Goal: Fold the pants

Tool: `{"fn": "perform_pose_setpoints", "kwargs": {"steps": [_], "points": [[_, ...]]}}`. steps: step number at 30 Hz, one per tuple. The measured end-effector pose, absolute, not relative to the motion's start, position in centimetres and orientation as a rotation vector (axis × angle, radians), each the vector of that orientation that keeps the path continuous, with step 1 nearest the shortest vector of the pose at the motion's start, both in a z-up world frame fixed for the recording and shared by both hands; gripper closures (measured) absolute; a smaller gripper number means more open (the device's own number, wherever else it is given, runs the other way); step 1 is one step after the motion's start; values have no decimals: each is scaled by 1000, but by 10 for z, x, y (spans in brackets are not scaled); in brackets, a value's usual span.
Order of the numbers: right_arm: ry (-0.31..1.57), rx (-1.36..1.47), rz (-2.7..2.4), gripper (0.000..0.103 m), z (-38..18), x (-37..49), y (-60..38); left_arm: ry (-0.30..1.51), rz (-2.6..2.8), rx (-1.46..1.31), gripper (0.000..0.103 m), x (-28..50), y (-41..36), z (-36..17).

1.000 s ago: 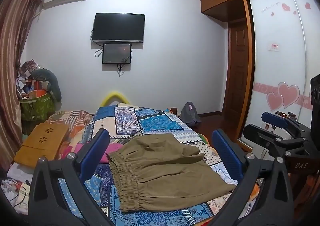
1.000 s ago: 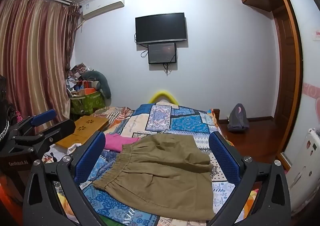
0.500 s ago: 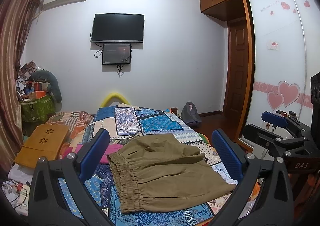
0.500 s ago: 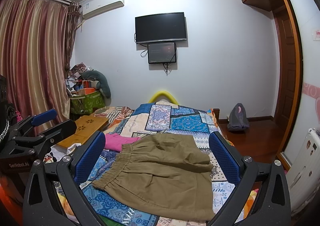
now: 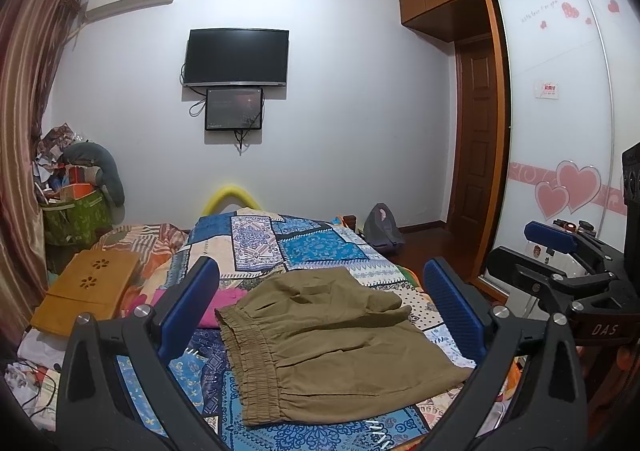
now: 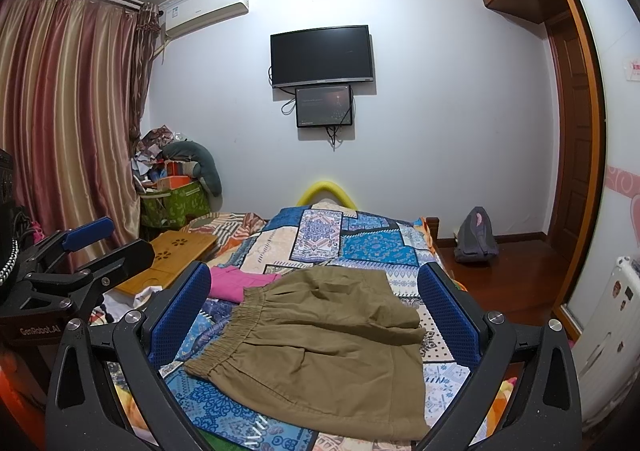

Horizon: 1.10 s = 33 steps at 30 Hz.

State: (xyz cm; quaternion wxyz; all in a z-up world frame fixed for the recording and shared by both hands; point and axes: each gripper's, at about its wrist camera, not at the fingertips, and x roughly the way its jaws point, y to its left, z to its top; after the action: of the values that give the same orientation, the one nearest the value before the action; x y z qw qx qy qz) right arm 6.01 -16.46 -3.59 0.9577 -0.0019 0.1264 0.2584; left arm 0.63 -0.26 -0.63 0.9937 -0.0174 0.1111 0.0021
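Note:
Khaki pants lie folded on the patchwork bedspread, with the elastic waistband to the left. They also show in the right wrist view. My left gripper is open and empty, held above and in front of the pants. My right gripper is open and empty too, above the pants. The right gripper shows at the right edge of the left wrist view; the left gripper shows at the left edge of the right wrist view.
A pink garment lies left of the pants. A wooden lap tray sits on the bed's left side. A grey backpack stands on the floor to the right. Curtains and a cluttered green box are on the left, a wardrobe on the right.

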Motion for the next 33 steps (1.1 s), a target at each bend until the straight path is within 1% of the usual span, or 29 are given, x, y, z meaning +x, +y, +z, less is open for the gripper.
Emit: {"fn": "perform_pose_setpoints", "kwargs": {"steps": [33], "points": [[271,8,525,0,-36,65,-168,239,13,-38,0,12,-3,-12]]}}
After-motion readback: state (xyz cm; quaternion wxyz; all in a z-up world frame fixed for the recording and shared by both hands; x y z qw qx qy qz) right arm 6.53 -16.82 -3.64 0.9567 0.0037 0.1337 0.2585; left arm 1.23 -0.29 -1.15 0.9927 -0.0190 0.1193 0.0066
